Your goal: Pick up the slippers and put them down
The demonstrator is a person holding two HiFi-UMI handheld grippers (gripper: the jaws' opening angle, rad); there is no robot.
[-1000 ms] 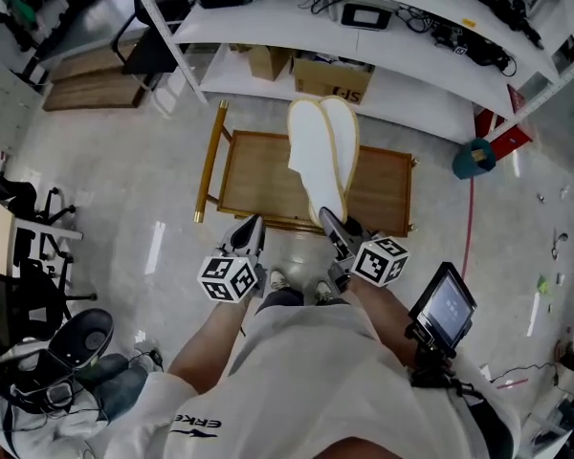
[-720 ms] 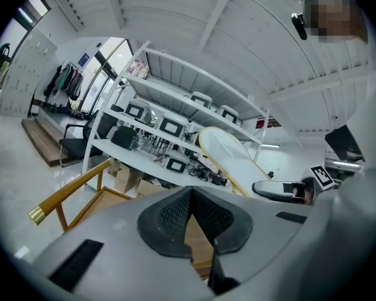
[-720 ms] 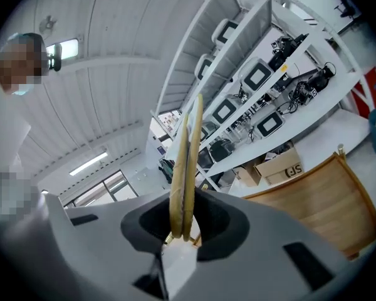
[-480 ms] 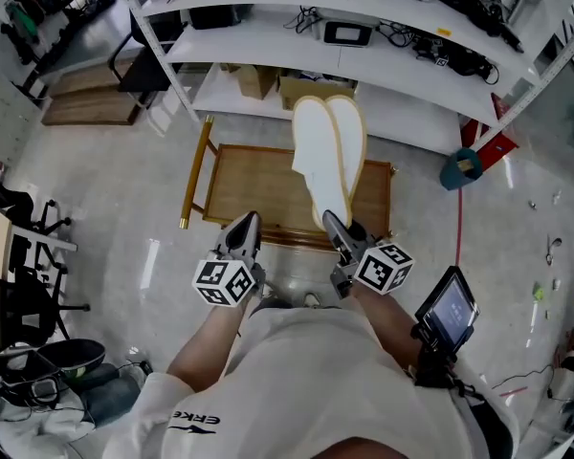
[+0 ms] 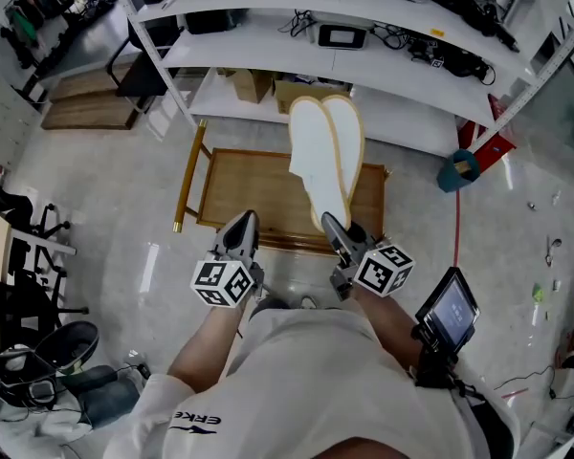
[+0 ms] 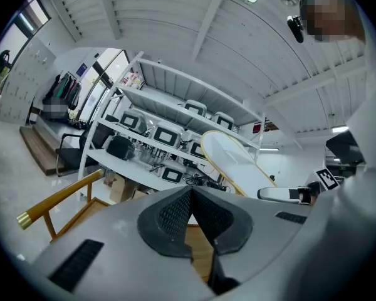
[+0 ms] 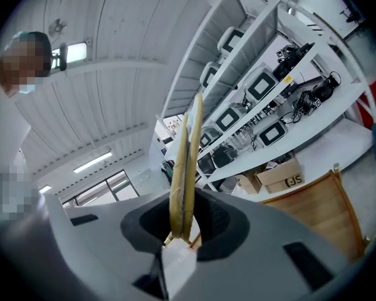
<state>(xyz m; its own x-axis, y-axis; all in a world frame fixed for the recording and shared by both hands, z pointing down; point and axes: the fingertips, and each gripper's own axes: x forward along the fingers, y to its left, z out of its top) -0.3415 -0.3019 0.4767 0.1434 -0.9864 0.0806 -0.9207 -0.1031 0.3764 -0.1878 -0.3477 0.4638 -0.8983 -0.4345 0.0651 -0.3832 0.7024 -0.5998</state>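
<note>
In the head view, I have the right gripper (image 5: 332, 228) closed on the heel end of the pair of slippers (image 5: 325, 151). The two white, tan-edged soles lie flat against each other and stick out ahead of me, well above the floor. They hang over the far right part of the wooden cart (image 5: 239, 185), which sits on the floor in front of the white shelving (image 5: 383, 70). Holding both slippers as one stack lets a single gripper carry the pair. The left gripper (image 5: 241, 229) is level beside it, near but apart from the slippers and touching nothing.

In the left gripper view, the two dark ribbed pads meet in a closed point with nothing between them. This hand is only keeping me company, and I judge it is held clear so it does not foul the load. The slippers show off to the right, rising at a slant in front of the shelves.

In the right gripper view, the jaws stand a narrow way apart and press on the slippers. I see them edge-on as two thin tan strips rising straight out of the pads. The grip is low on the stack, so most of the length is unsupported. I expect it to sway if I swing fast. The cart's wooden tray lies below right, and the set-down is not yet done.
</note>
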